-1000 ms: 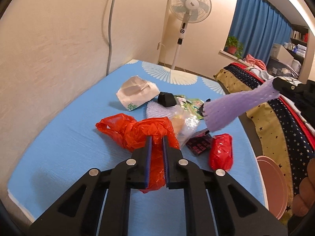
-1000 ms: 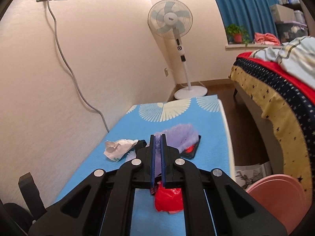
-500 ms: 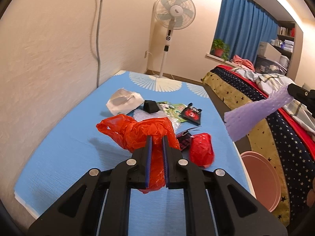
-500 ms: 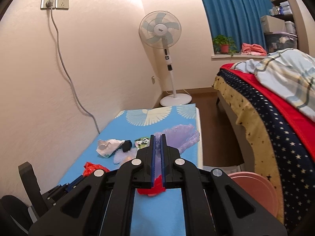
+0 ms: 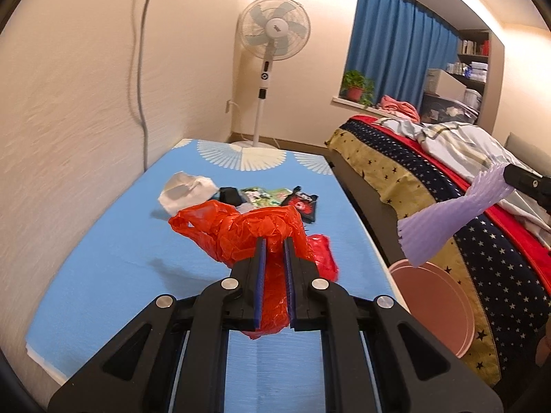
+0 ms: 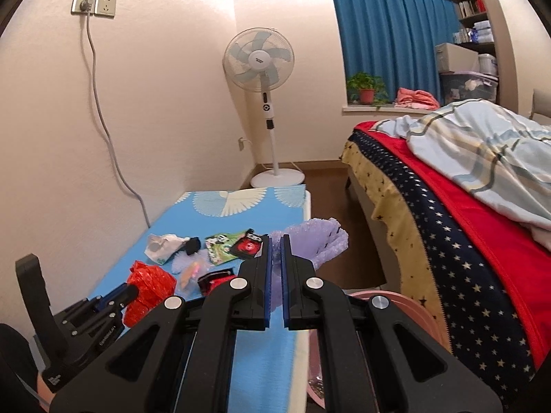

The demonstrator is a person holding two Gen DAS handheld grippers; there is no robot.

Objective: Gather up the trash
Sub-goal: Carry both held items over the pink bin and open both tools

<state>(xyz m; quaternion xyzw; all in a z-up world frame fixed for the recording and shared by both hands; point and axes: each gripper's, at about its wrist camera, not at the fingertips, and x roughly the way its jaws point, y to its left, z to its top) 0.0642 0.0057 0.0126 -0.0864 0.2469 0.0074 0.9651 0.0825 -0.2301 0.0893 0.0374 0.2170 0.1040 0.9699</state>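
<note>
Above blue mat (image 5: 103, 268) | left claw (image 5: 274, 244): crinkled red bag (image 5: 241, 230) | right claw (image 6: 275, 241): ribbed lilac foam (image 6: 313, 241)

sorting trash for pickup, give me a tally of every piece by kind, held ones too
red bag: 2
purple net: 2
packet: 2
white paper: 1
black lump: 1
clear bag: 1
total: 9, though more may be hidden behind the grippers
</note>
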